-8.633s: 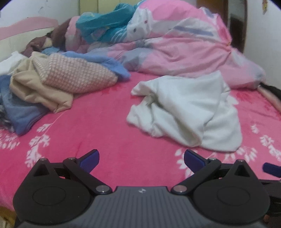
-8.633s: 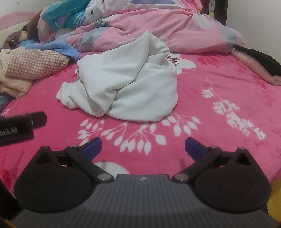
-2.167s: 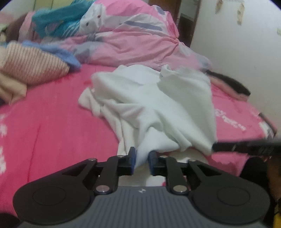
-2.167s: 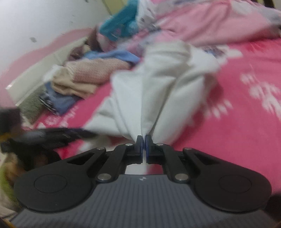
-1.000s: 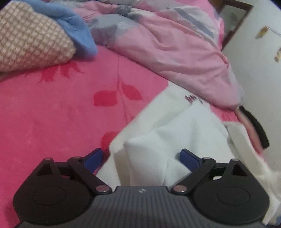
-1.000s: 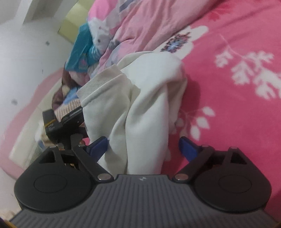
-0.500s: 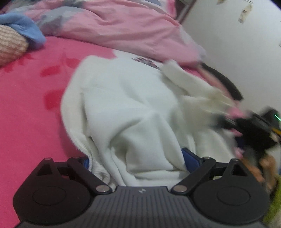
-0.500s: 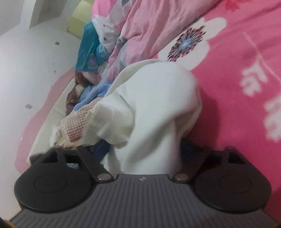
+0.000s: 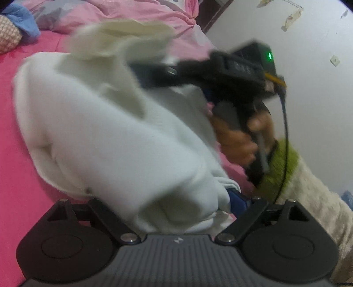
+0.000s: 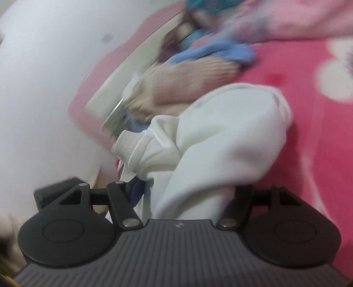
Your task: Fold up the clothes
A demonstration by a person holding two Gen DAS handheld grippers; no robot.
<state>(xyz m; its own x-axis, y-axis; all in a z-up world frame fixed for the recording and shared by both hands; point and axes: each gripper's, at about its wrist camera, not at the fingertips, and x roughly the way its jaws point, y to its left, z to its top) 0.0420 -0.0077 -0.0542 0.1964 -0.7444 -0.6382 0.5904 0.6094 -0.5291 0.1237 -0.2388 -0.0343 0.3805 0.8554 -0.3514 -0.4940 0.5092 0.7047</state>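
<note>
The white garment is bunched in a thick heap on the pink bedspread, piled right up against both tools. Not folded: layers are doubled over at random, and a ribbed cuff sticks out on the left in the right wrist view.

Handling, as judged: soft, fleecy, limp and light. No shape is held once lifted, and free parts will sag and drag. Not fragile. Some slip on the pads is likely if only a thin edge is caught, and a thick bunch will not be held cleanly. Hold is best taken at a seam, hem or cuff edge, one layer only, at two points well apart, so the cloth can be spread flat.

Left gripper: fingers spread wide, cloth heaped between them, nothing clamped. Right gripper: fingers also spread, cloth filling the gap, not pinched; its far finger is covered by fabric. In the left wrist view the right tool is seen held by a hand just beside the garment, heavily blurred.

Count: one white garment in work; two grippers; one side pile of other clothes, number not readable through the blur; one rumpled quilt behind.
</note>
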